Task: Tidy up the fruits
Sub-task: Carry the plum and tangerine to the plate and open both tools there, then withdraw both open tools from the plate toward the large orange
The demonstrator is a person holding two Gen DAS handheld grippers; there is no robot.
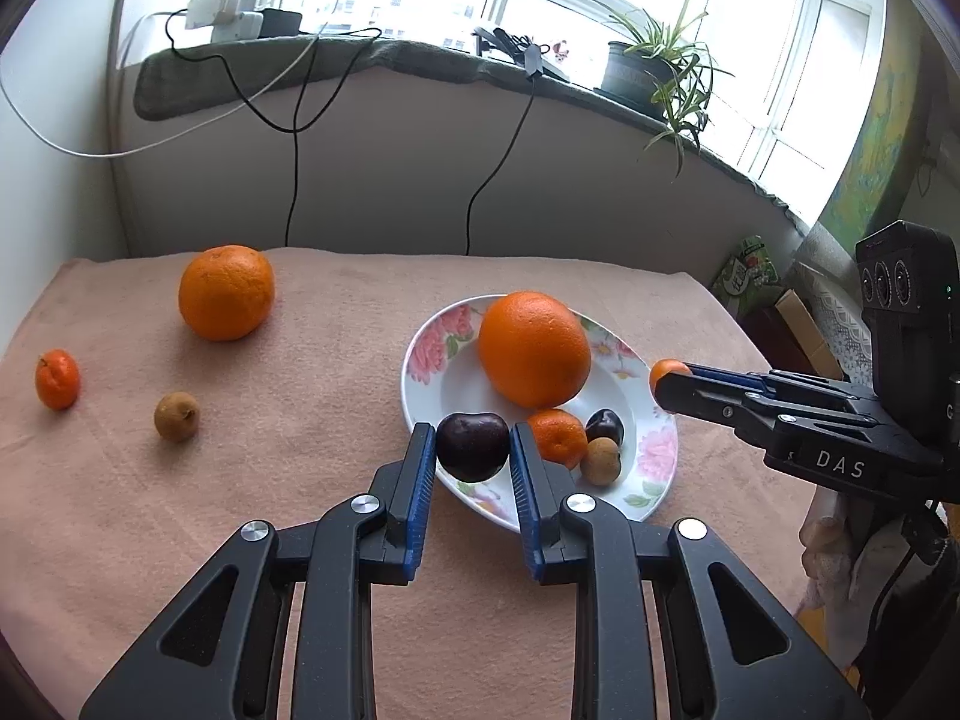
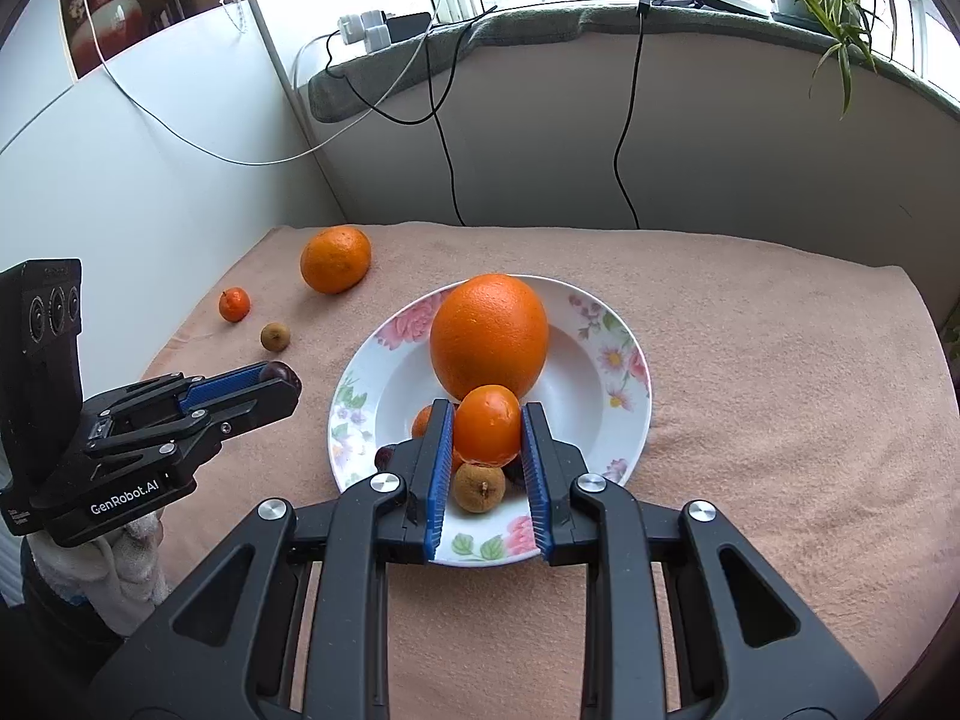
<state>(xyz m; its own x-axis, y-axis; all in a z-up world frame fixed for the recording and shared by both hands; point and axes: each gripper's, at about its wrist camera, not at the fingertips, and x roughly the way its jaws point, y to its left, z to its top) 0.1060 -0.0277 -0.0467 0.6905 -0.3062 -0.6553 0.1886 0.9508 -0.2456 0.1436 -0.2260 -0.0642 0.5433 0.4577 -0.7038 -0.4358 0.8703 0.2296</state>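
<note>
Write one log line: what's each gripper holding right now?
left gripper: shut on plum | right gripper: shut on tangerine | both above plate

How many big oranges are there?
2. One big orange sits in the flowered plate. The other big orange lies on the pink cloth near the far left corner. The smaller orange fruits are not counted; none seem hidden.

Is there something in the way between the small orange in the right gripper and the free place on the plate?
Nothing visible blocks it. The right gripper holds the small orange over the plate, above the brown fruit and beside the large orange. Bare plate lies to its right.
</note>
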